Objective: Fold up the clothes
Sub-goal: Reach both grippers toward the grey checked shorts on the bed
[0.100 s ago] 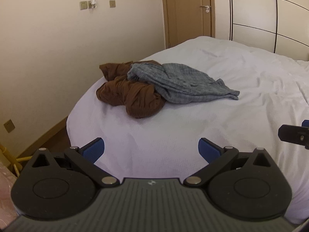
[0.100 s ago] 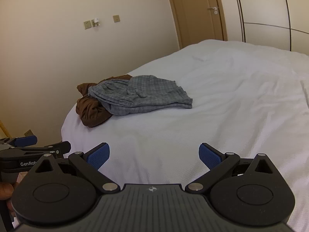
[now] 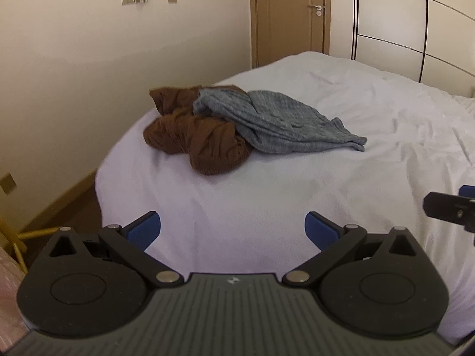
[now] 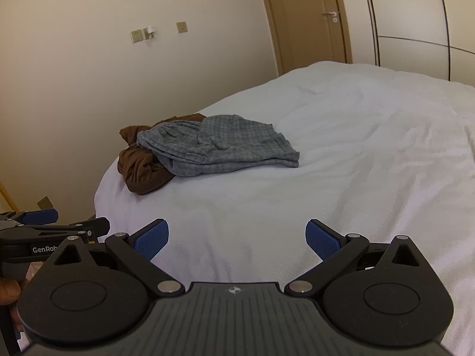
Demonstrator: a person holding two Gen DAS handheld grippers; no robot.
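Observation:
A crumpled grey knit garment [image 3: 276,121] lies partly over a crumpled brown garment [image 3: 199,136] near the left corner of a white bed [image 3: 267,195]. Both show in the right wrist view too: the grey garment [image 4: 219,145] and the brown garment [image 4: 142,166]. My left gripper [image 3: 233,228] is open and empty, held over the bed's near edge, well short of the clothes. My right gripper [image 4: 237,238] is open and empty, to the right of the left one. The left gripper also shows at the left edge of the right wrist view [image 4: 59,222].
A cream wall [image 3: 89,74] with sockets runs close along the bed's left side. A wooden door [image 3: 291,17] and wardrobe panels [image 3: 415,35] stand behind the bed. A yellow frame [image 3: 17,237] sits on the floor at the lower left.

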